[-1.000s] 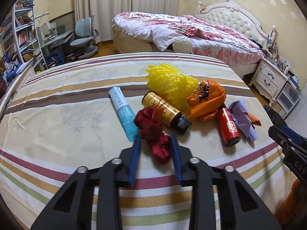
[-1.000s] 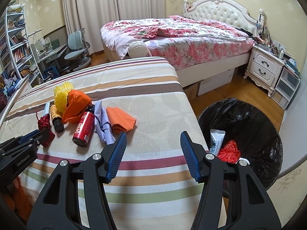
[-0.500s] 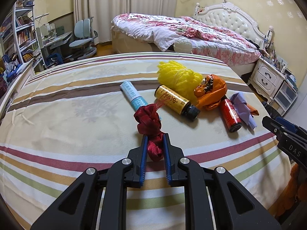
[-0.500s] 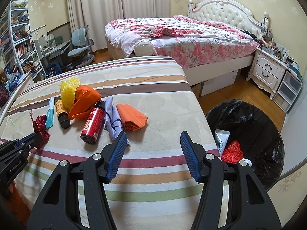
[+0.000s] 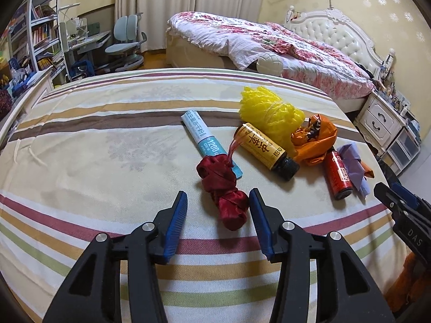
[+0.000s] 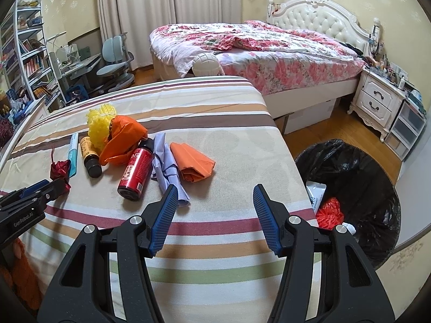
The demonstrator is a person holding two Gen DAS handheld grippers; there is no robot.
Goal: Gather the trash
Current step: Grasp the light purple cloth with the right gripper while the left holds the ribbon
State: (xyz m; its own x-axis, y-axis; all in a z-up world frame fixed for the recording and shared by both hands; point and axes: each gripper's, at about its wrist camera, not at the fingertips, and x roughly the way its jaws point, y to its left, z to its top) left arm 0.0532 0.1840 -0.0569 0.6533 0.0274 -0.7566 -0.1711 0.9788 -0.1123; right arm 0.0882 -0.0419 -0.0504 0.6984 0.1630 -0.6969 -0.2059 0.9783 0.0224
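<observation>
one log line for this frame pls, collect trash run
left gripper: open, straddling red ribbon wad | right gripper: open, empty, over striped cloth | black-lined bin: some trash inside

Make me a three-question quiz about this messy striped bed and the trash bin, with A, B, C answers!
1. Where is the dark red ribbon?
A. in the bin
B. between the left gripper's open fingers
C. on the floor

2. What colour is the spray can?
A. red
B. green
C. white

3. How is the right gripper?
A. shut on paper
B. shut on a bottle
C. open, holding nothing

Answers: 1 B, the ribbon lies on the striped cover between the blue pads, untouched. 2 A, its body is red with a black top. 3 C, its fingers stand wide apart over bare cover.
</observation>
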